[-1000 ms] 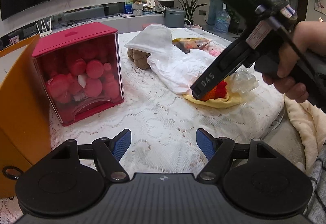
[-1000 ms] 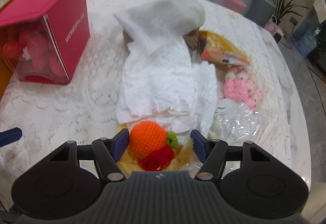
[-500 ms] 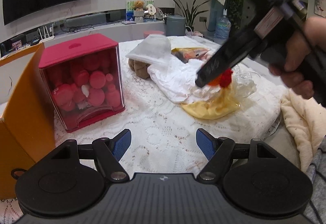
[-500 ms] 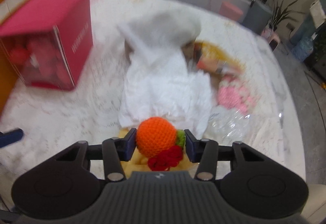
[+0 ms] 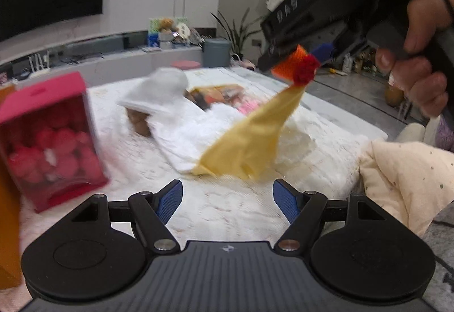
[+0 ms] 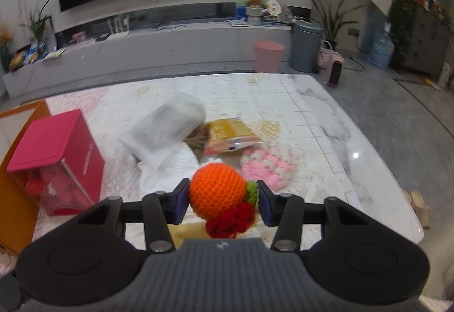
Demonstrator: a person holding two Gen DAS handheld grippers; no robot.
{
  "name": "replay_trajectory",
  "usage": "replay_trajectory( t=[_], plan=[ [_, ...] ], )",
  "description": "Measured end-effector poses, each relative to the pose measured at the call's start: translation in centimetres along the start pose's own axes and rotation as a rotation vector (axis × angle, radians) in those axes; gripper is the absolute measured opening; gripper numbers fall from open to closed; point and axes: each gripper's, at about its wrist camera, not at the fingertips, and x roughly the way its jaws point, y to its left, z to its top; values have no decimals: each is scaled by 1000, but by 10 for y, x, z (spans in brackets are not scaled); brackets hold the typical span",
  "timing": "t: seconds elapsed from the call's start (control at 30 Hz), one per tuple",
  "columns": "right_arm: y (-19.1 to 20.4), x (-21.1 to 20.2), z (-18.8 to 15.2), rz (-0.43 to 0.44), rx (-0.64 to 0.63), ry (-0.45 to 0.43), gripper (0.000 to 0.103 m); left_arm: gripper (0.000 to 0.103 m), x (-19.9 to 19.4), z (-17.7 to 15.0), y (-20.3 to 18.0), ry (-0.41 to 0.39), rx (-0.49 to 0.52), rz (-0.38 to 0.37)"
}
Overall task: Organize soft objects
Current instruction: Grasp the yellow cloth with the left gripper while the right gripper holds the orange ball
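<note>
A crocheted orange (image 6: 217, 195) with a green leaf and a red flower is clamped between the pads of my right gripper (image 6: 222, 198), lifted off the table. In the left wrist view that right gripper (image 5: 295, 65) hangs high at the right in a person's hand. A yellow cloth (image 5: 255, 136) trails from the crocheted orange (image 5: 286, 68) down to the table. My left gripper (image 5: 227, 198) stands open and empty over the lace tablecloth. A white cloth pile (image 5: 181, 124) partly covers a brown plush (image 5: 139, 122). A pink knitted piece (image 6: 266, 167) lies beyond it.
A red box (image 5: 48, 141) of red soft balls stands at the left, an orange carton (image 5: 8, 227) beside it. A yellow snack packet (image 6: 229, 136) lies mid-table. A cream cushion (image 5: 405, 178) sits off the right edge. A pink bin (image 6: 268, 55) and a grey bin (image 6: 306, 46) stand on the floor behind.
My right gripper closed on the crocheted orange and rose with it, pulling the yellow cloth up from the table. The left gripper's view shifted a little; its jaws stayed wide.
</note>
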Motion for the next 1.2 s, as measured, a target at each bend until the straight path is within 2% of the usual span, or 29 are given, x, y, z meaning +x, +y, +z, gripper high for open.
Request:
replay_trajectory(
  t=[0.2,0.3,0.43,0.53,0.63,0.67,0.77,0.9,1.0,1.2],
  plan=[
    [-20,2,-2,-49,60,-10,49,85,31,-3,-9,63,6,-79],
    [-29,2,-3,-47,93,-10,49,85,38,1,-15,25,32,-42],
    [-35,11,-8,-37,108,17,49,85,43,13,-20,-26,45,-40],
    [-32,16,-9,-21,85,40,49,86,48,24,-19,-52,30,-90],
    [-25,18,-11,-13,31,49,49,86,63,32,-16,-24,-4,-161],
    [-25,18,-12,-1,36,52,49,86,67,33,-16,-15,-3,-160],
    [-26,19,-11,-2,38,52,49,77,71,35,-16,-31,17,-168],
    [-30,19,-11,-6,52,54,49,77,65,31,-11,-76,4,-183],
    [-29,18,-12,-5,53,52,49,73,72,36,-7,-54,-12,-215],
    [-35,13,-11,36,88,34,49,71,71,50,-6,-72,-22,-241]
  ],
)
